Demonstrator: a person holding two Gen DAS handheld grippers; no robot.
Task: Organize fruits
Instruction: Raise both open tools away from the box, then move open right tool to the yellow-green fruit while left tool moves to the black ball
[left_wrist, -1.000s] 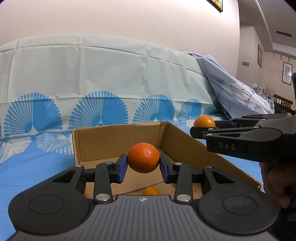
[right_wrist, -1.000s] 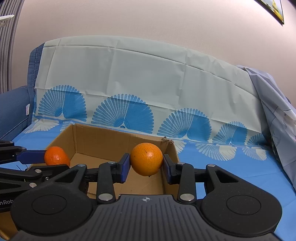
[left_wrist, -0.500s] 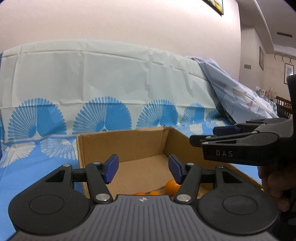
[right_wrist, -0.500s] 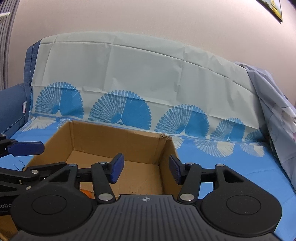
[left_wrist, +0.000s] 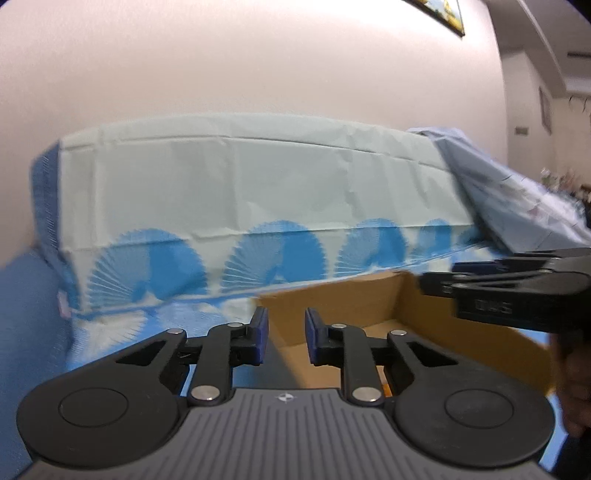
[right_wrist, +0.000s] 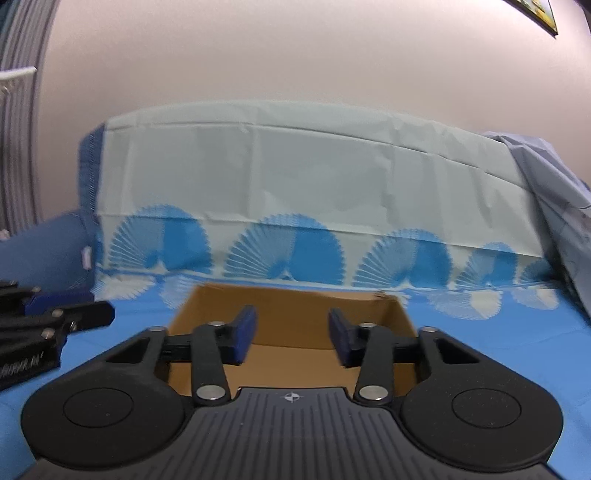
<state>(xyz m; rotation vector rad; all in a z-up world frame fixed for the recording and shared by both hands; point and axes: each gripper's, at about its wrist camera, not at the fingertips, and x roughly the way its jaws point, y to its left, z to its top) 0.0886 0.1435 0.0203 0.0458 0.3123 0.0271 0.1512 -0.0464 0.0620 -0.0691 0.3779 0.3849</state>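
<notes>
Both tongs are up over the blue cloth w/ nothing between their pads. Left gripper (left_wrist: 282, 334): blue pads set narrow, a small gap showing, empty. Right gripper (right_wrist: 291, 334): pads spread wide, also empty.

Cardboard box (right_wrist: 295, 306) sits on the fan-print cloth (right_wrist: 480, 332), directly ahead of & below the right tongs; its open top shows between those pads, bare brown floor visible there. From the left tongs the box (left_wrist: 369, 302) lies ahead & off to the right side, its near-left corner just past the right-hand pad. A sliver of orange (left_wrist: 385, 387) peeks out low by that tong's right arm, prob. fruit inside the box, too little shown to be sure. Otherwise fruit isn't visible in either view; the tong bodies cover the box's near part.

Right tongs (left_wrist: 517, 291) cross in at the left view's right edge, over the box's far-right wall. Left tongs (right_wrist: 55, 317) poke in at the right view's left edge, beside the box, over cloth. Views blurry.
</notes>
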